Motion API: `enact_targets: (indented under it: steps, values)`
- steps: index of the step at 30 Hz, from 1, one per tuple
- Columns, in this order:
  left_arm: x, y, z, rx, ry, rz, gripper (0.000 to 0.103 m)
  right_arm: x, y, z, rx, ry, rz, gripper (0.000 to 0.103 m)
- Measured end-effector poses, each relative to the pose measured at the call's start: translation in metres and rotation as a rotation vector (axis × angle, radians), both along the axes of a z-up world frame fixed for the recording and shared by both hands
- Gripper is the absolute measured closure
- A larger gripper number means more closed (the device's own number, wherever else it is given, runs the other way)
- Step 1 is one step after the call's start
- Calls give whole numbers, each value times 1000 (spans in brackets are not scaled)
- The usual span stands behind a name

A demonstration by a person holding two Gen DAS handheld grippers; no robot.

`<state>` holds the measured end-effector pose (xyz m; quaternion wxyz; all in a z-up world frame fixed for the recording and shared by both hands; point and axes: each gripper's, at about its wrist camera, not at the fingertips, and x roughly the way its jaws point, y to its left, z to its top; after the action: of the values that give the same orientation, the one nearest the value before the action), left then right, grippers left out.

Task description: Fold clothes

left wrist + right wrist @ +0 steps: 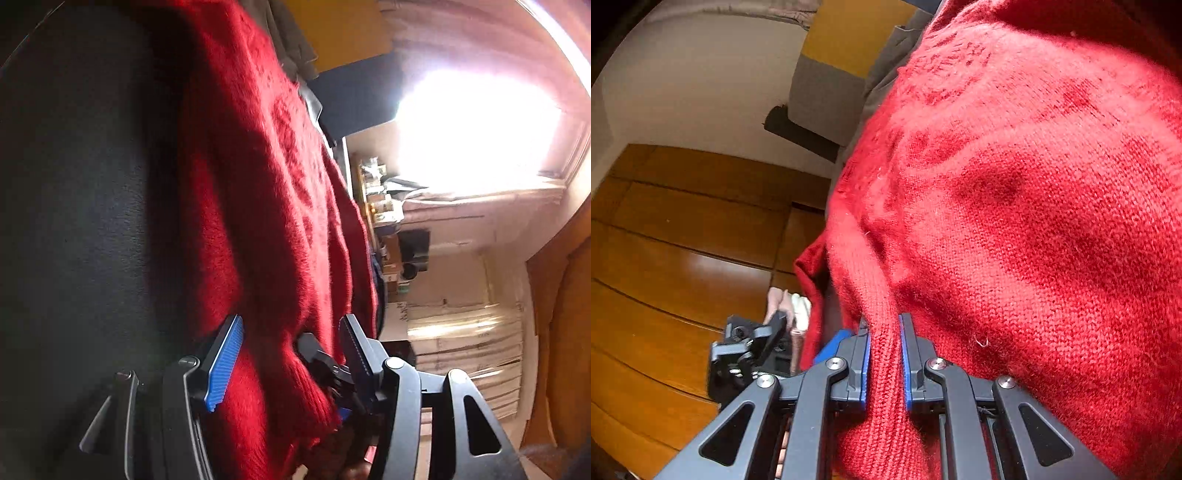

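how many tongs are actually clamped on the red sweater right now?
1. Right tongs pinch a fold of the red sweater. Left tongs stand open around its edge, not pressing.

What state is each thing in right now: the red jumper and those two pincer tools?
Red jumper: unfolded, draped over a dark surface, its ribbed edge pinched.
Right gripper: fingers shut on the jumper's ribbed edge.
Left gripper: fingers apart, jumper edge between them, not pressed.

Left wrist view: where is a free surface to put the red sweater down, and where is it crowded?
Free: the dark surface beside the red sweater, bare up to the left hand-held gripper. Crowded: the shelf past the sweater's far edge, below the bright window.
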<state>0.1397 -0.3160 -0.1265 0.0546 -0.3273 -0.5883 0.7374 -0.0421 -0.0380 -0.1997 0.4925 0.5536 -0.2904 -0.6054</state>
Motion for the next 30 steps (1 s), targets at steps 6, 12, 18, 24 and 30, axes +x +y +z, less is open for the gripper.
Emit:
enact_targets:
  steps: [6,12,18,24,30]
  values:
    - [-22,9,5,-28,-20,-24,47,3,-2,-4,-42,-24,-9,91]
    - [-40,11,0,-30,-54,-28,91,22,-27,-5,-56,-49,-18,82]
    - [-10,-7,6,-39,-48,4,94,40,-11,48,101,206,-36,8]
    - [52,-35,57,-153,-27,3,94,66,-27,65,362,439,38,6]
    - [139,-63,101,-350,-137,93,93,87,-41,55,510,613,92,0]
